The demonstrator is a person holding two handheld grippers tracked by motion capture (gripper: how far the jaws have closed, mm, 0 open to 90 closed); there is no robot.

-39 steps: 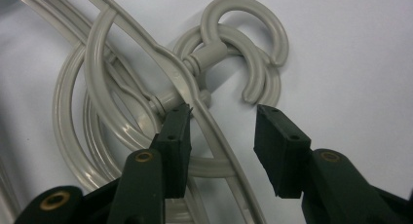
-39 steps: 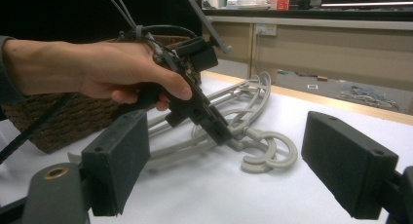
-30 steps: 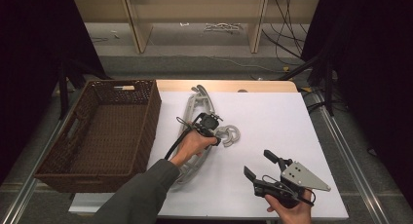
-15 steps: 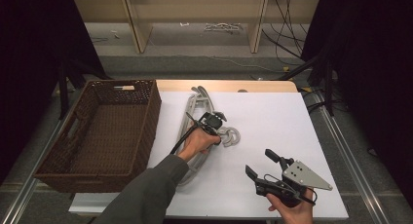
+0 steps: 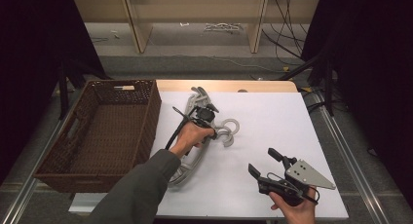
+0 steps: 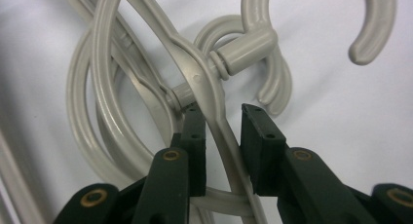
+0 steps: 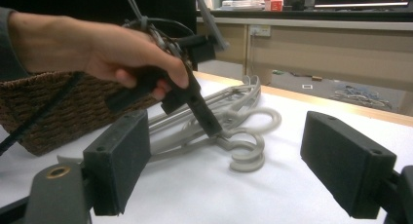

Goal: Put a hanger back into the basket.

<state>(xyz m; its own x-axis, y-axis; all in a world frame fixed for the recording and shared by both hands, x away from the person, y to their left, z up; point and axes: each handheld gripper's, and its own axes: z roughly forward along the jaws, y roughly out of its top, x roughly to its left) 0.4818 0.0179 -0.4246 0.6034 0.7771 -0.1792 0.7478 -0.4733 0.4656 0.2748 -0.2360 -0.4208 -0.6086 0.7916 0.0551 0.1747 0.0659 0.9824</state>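
Observation:
A pile of grey plastic hangers (image 5: 187,169) lies on the white table, their hooks (image 5: 229,131) pointing right. My left gripper (image 5: 210,131), held in a hand, points down at the necks of the hangers. In the left gripper view its jaws (image 6: 224,121) stand open astride one hanger arm (image 6: 214,87), just below the hook joint. The left pad (image 6: 195,141) is close against that arm; a small gap shows at the right pad. My right gripper (image 5: 264,161) hovers near the front right of the table, open wide and empty (image 7: 231,165), facing the hangers (image 7: 243,136).
A brown wicker basket (image 5: 152,112) stands at the left of the table, close beside the hangers, and has a small pale object at its far end. The white sheet (image 5: 272,112) ends at the front edge near my right hand. Shelving and cables lie beyond the table.
My left gripper has shifted slightly forward and right along the hangers toward their hooks. The right gripper has barely moved.

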